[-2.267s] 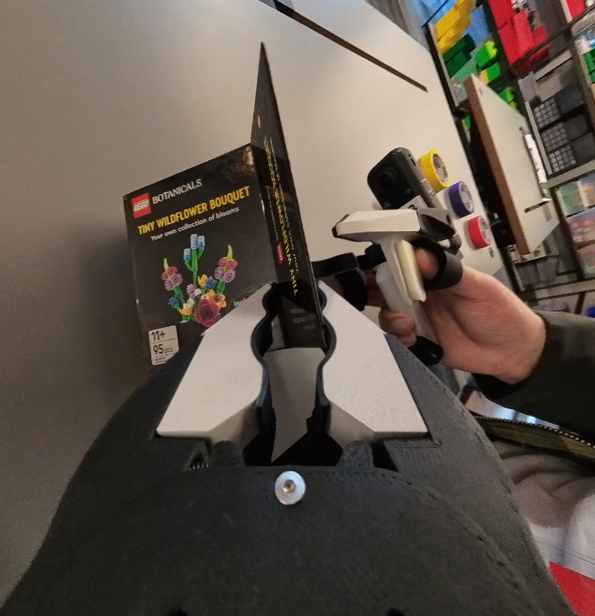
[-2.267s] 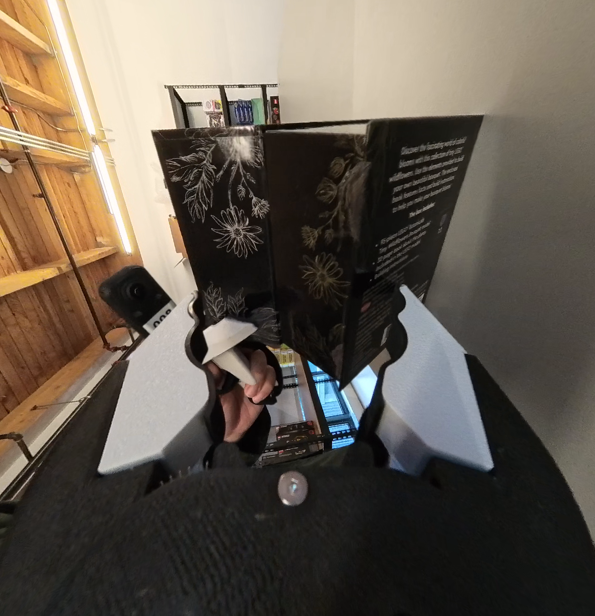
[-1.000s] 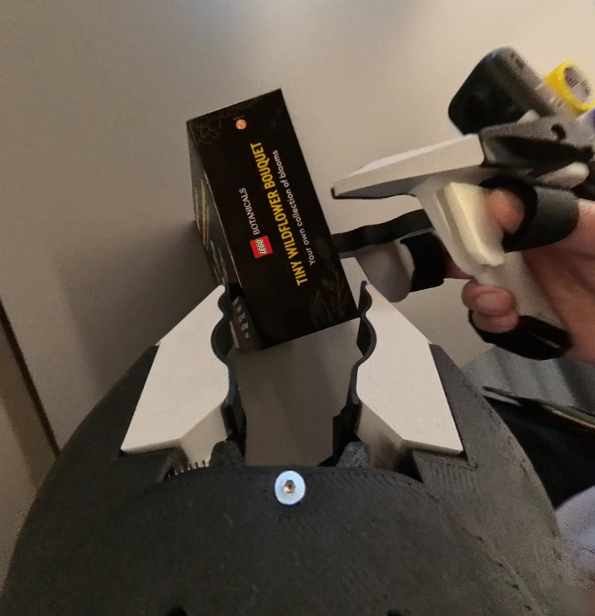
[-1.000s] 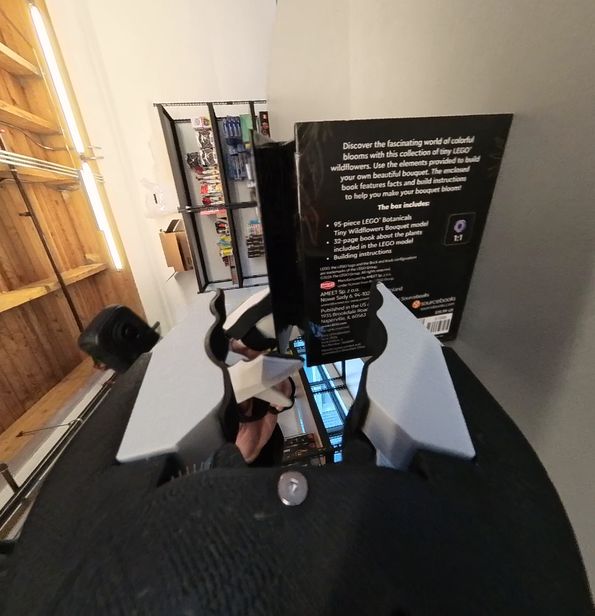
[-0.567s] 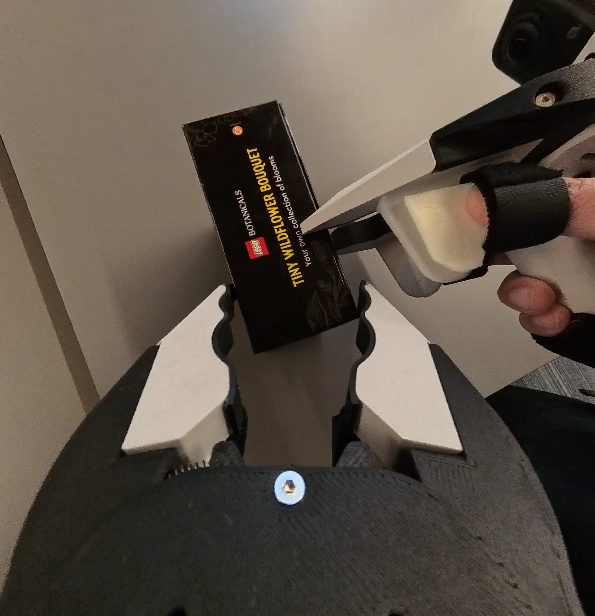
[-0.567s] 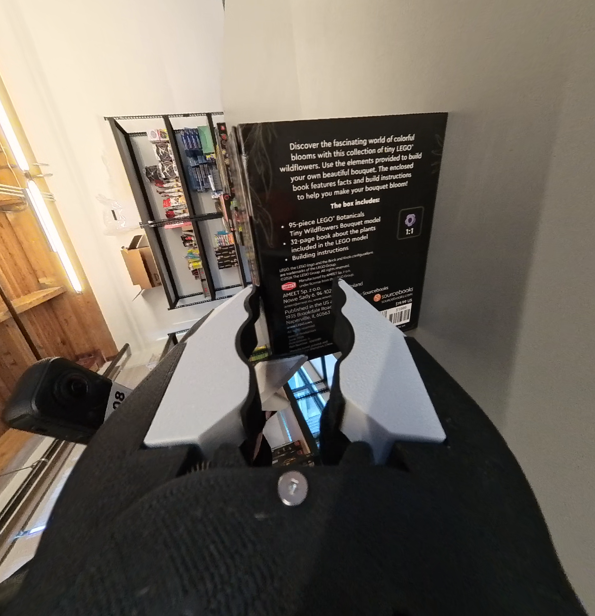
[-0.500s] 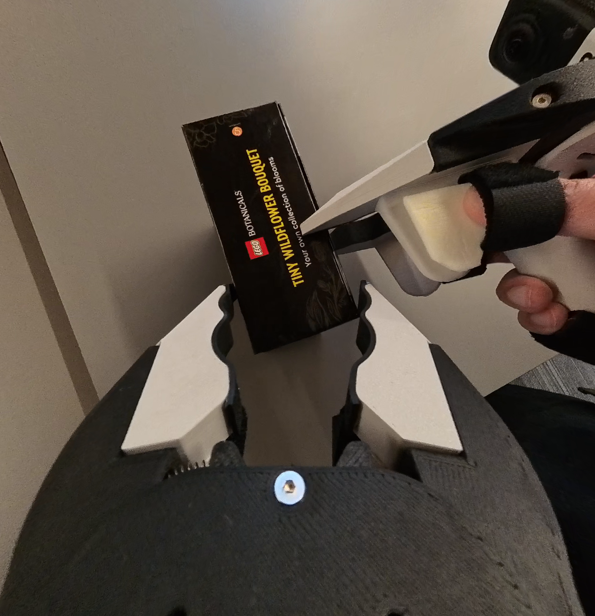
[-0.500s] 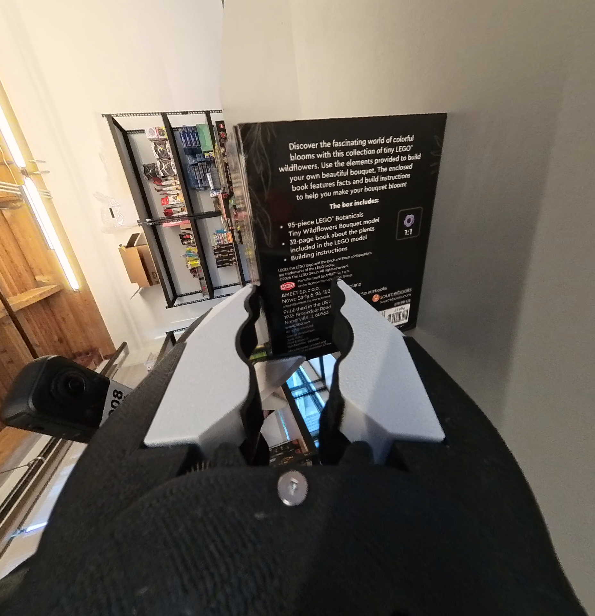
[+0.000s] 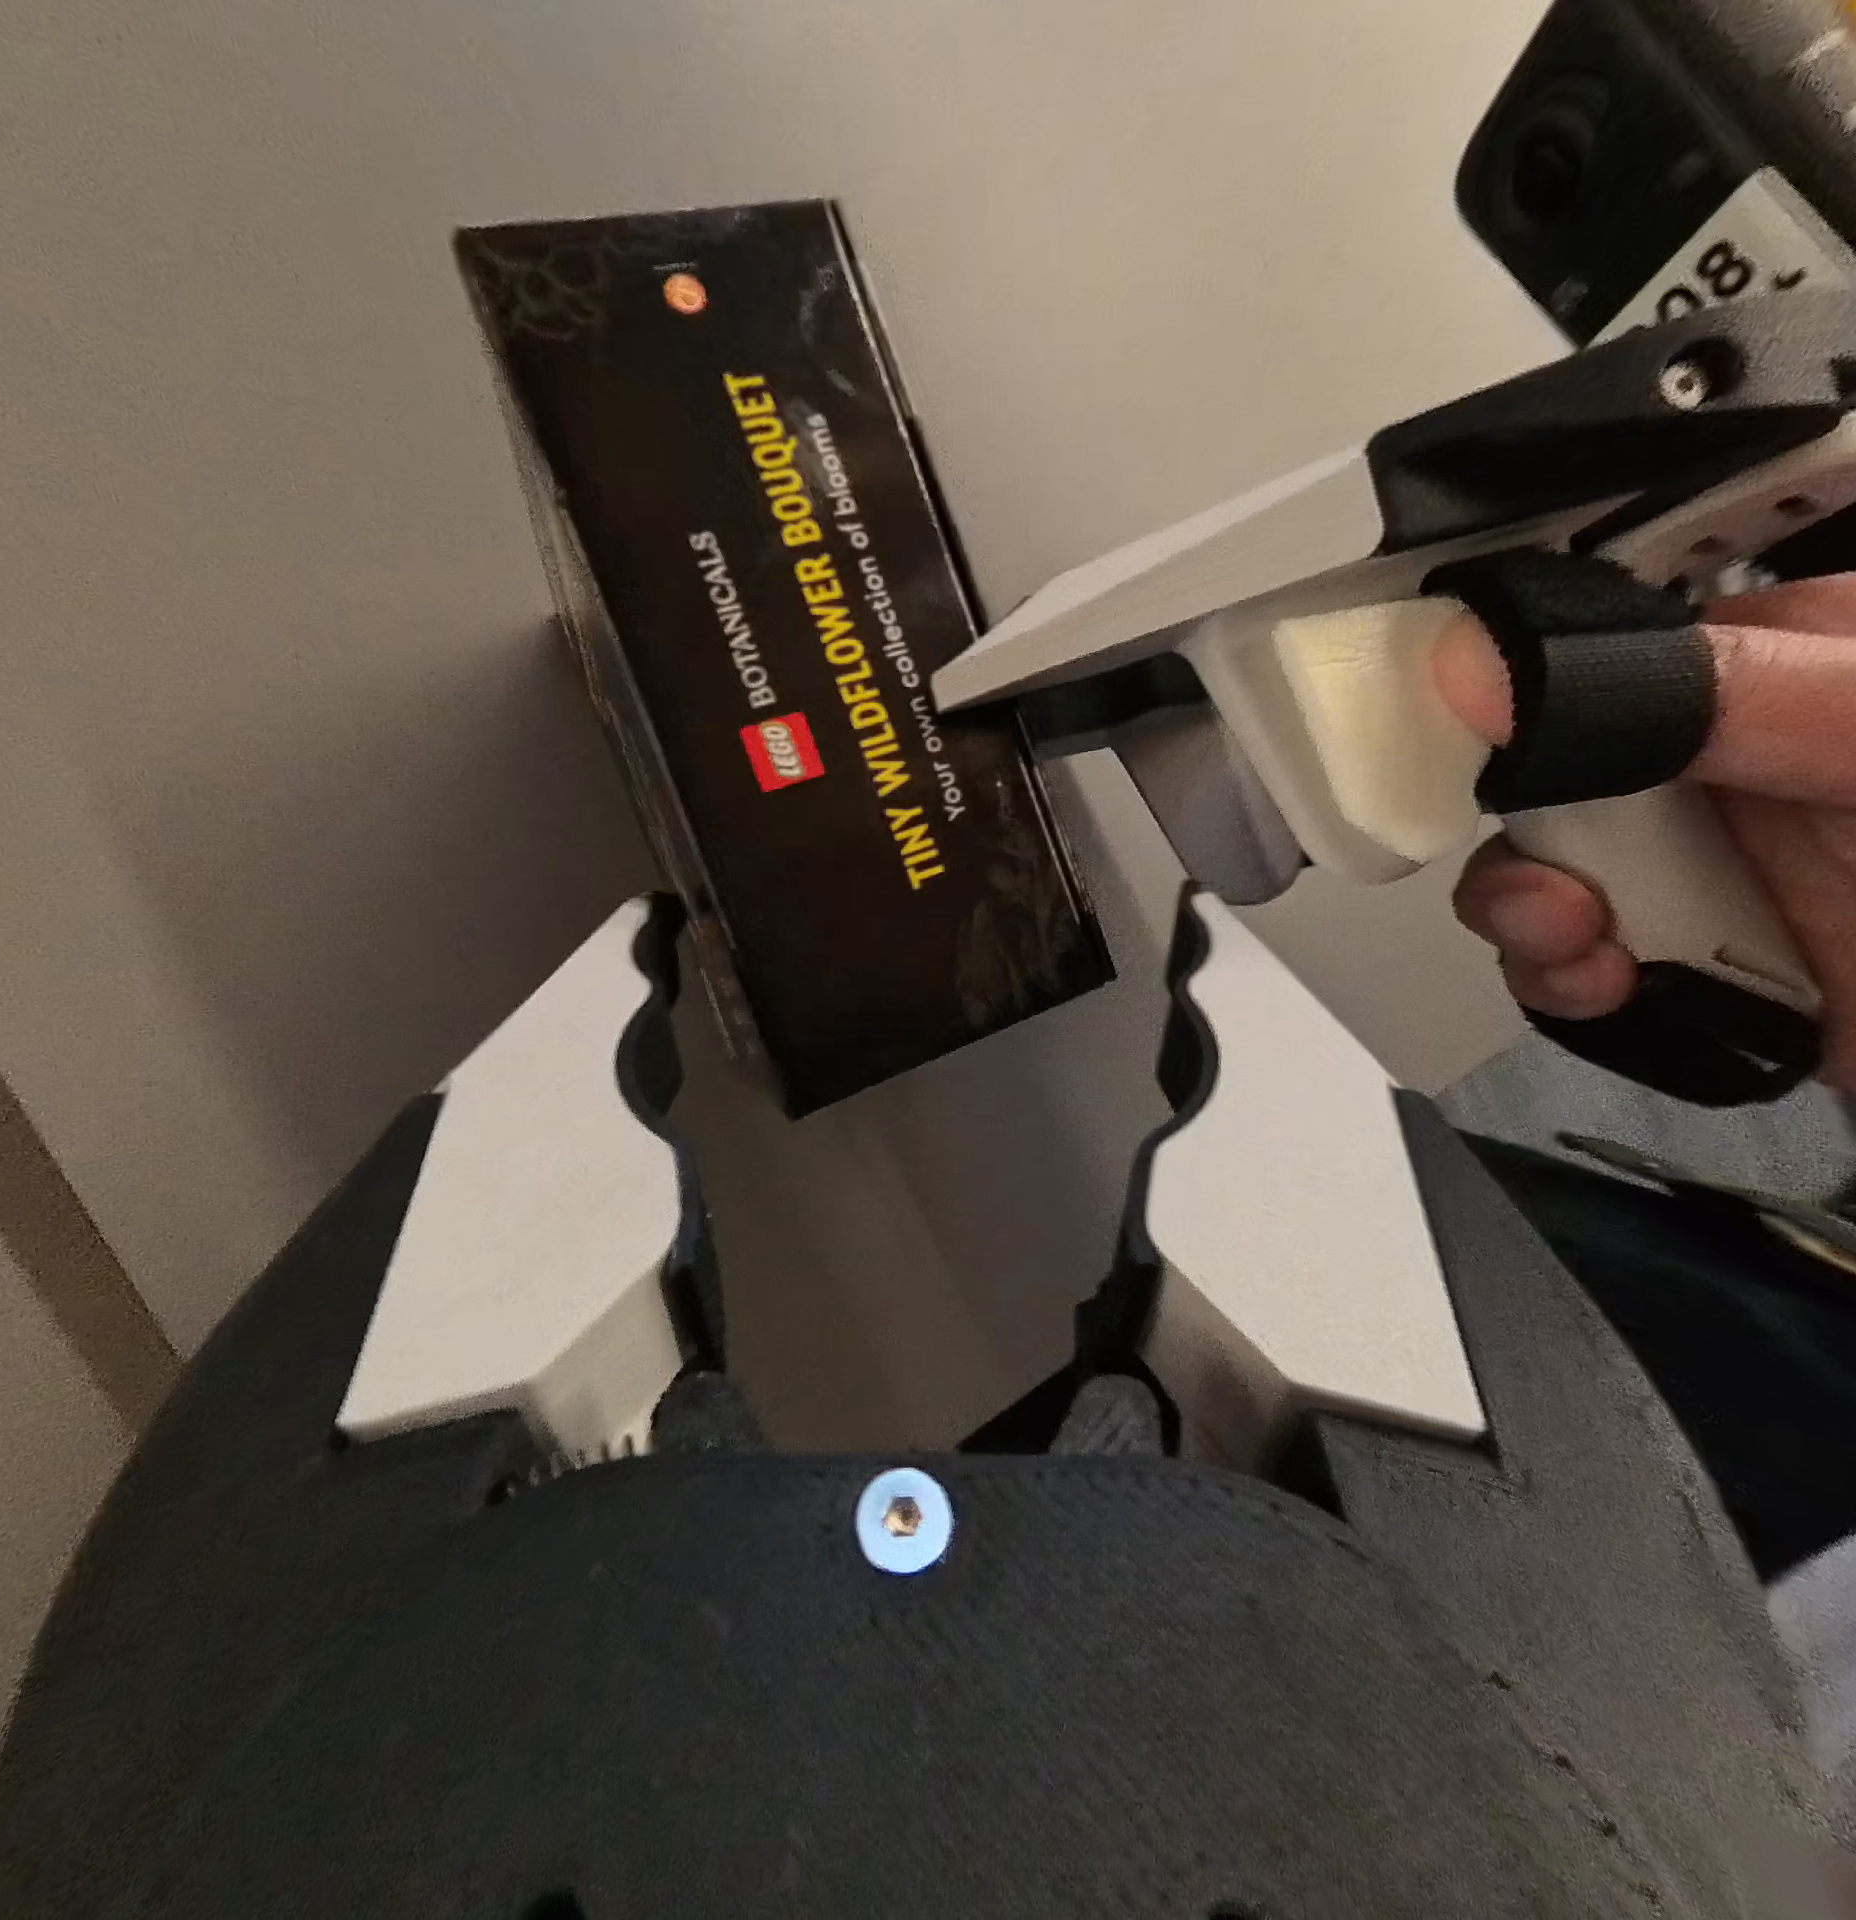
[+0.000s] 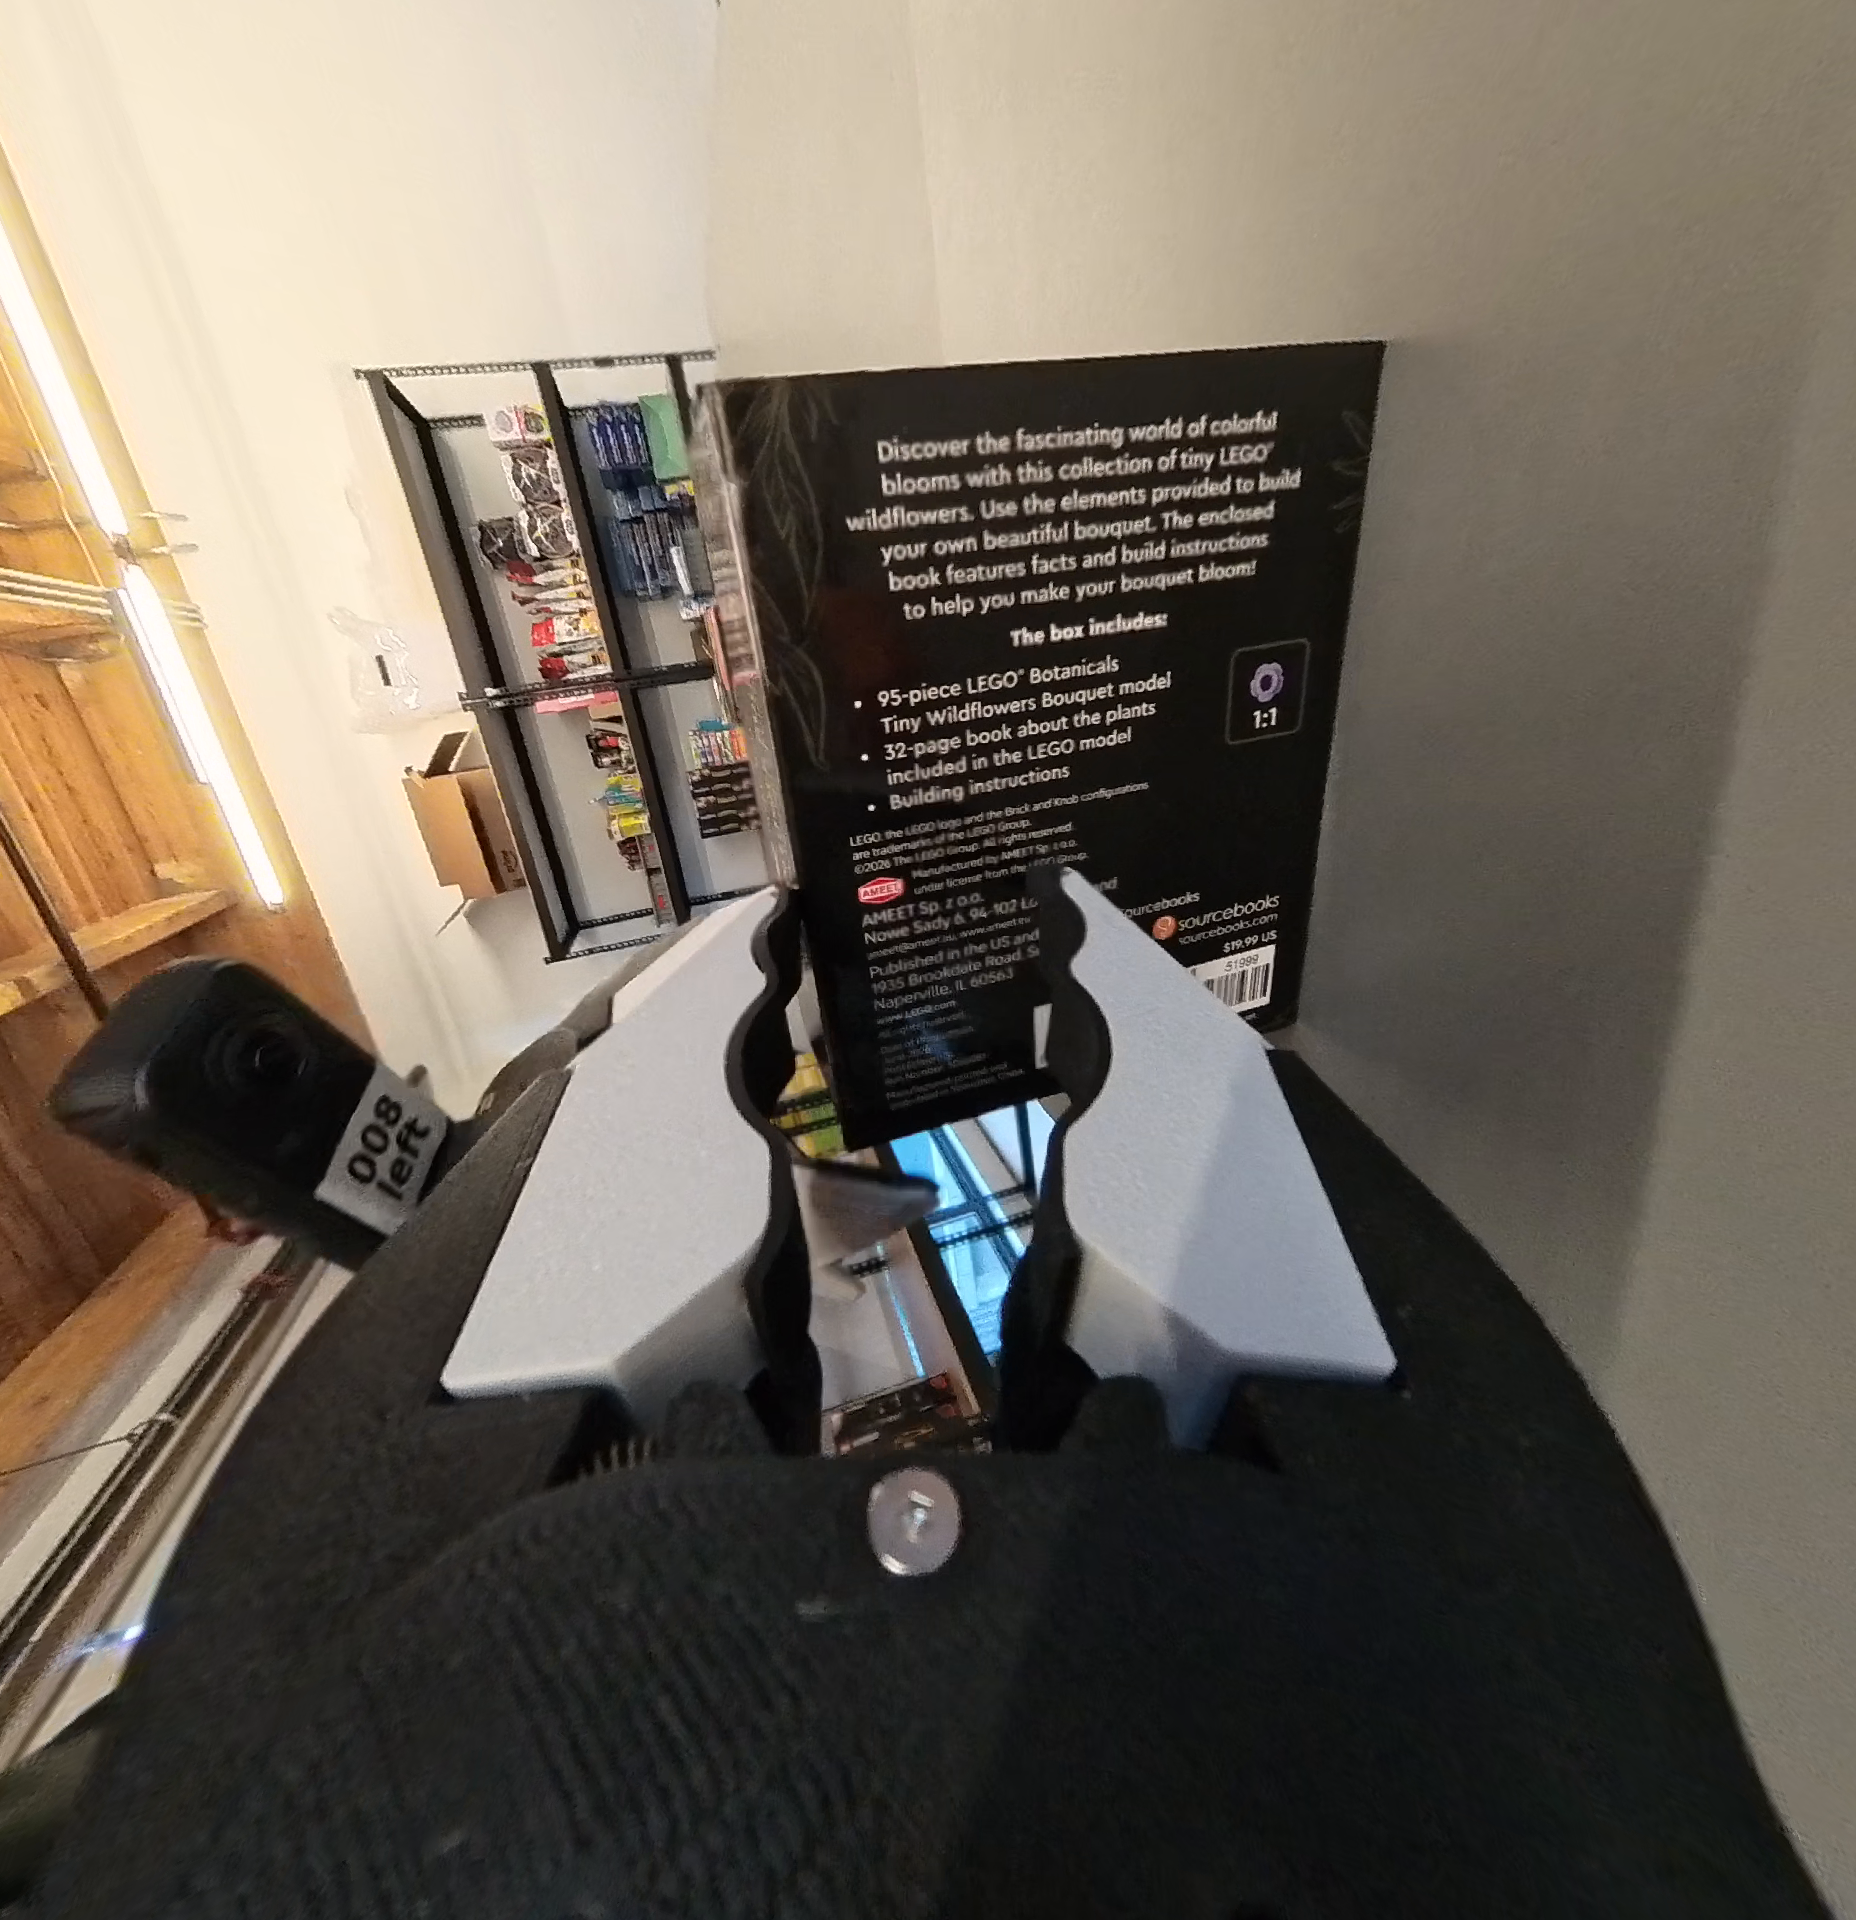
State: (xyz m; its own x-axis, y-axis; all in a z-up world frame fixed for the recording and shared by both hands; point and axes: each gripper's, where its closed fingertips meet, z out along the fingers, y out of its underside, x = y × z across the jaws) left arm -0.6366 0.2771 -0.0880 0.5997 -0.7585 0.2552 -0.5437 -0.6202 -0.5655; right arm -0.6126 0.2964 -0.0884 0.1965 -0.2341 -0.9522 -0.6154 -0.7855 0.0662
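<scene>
A black box (image 9: 799,644) shaped like a book stands closed on the grey table (image 9: 280,520), with its spine facing the left wrist view. My left gripper (image 9: 919,904) is open and empty, and the box's near corner sits between its fingers, close to the left one. My right gripper (image 9: 1049,727) comes in from the right, with one fingertip over the spine's edge. In the right wrist view the box's back face (image 10: 1069,623) fills the middle. My right gripper (image 10: 926,894) is narrowed around the box's near corner. Whether it clamps the box is not clear.
A person's hand (image 9: 1630,831) holds the right gripper's handle. The left gripper's camera (image 10: 238,1081) shows at the left. Beyond the table (image 10: 1630,727) are black shelves of goods (image 10: 591,623), a cardboard carton (image 10: 467,821) and a wooden wall with light strips (image 10: 51,727). Less than 4 cm separates the two grippers' tips.
The box's cover, held open by my left gripper 2.3 s ago, has swung shut. My left gripper has let go and opened. My right gripper's jaws have narrowed at the box's corner.
</scene>
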